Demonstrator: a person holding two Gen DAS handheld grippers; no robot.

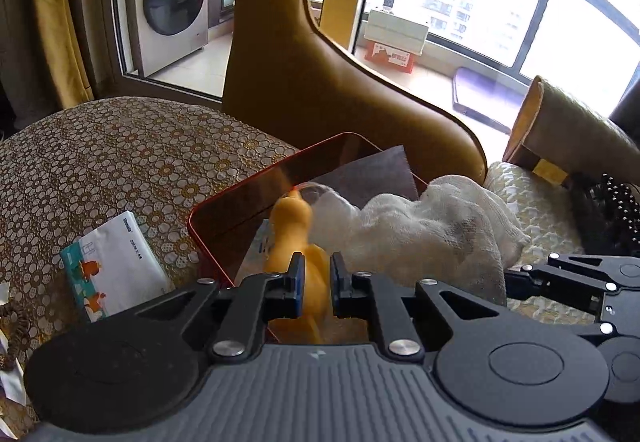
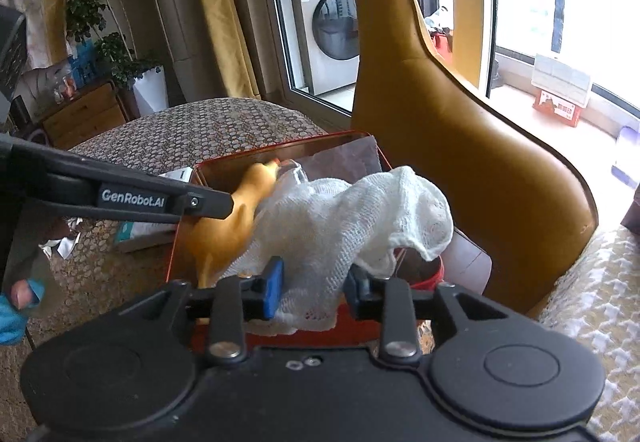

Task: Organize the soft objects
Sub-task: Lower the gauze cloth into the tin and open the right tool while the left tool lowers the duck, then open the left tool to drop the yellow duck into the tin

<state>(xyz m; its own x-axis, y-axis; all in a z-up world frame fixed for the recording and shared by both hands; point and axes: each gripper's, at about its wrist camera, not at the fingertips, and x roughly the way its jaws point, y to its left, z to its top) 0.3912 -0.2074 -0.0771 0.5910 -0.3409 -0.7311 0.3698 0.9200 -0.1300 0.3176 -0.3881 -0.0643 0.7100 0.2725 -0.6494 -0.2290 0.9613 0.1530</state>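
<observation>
Over the red tin (image 1: 224,209) on the patterned desk (image 1: 100,145), left tool (image 1: 316,284) clamped on a yellow rubber chicken (image 1: 290,226), right tool (image 2: 314,292) clamped on white mesh cloth (image 2: 360,213) draped just right of the chicken

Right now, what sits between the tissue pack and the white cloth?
In the left wrist view, the red box's near wall and the yellow rubber chicken, clamped in the left gripper, sit between the tissue pack and white cloth.
</observation>
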